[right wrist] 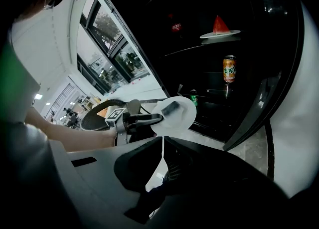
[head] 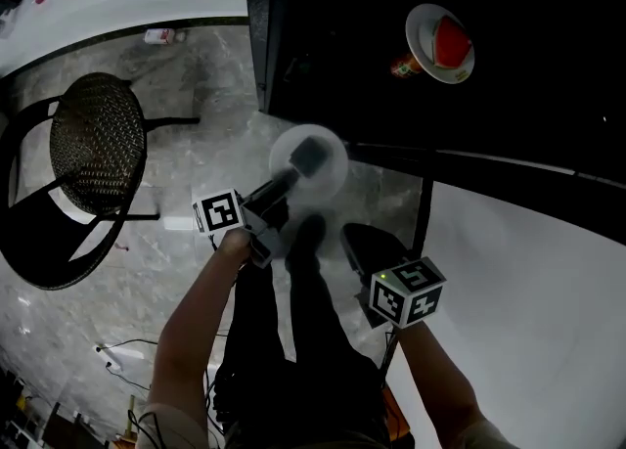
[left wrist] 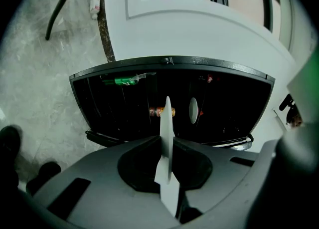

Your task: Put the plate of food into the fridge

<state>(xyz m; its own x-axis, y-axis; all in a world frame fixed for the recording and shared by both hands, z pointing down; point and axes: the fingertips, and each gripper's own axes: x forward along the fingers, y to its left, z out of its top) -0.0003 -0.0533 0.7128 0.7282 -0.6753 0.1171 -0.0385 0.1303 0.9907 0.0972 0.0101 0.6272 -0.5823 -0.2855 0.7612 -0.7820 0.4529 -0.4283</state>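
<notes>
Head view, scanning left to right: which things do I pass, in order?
Black woven round-seat chair → plain white round plate gripped in the left claw → white plate with a red watermelon slice.

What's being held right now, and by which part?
Left gripper clamps a thin white disc, jaws reaching from edge to near its middle. Right gripper shut, empty.

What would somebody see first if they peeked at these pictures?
The red watermelon wedge stands out first, bright on its small white plate up on a shelf inside the dark fridge. Next comes the round white plate in the middle of the head view, pinched by its edge in the left gripper. Off to the left, a black woven chair stands on the grey marble floor.
</notes>
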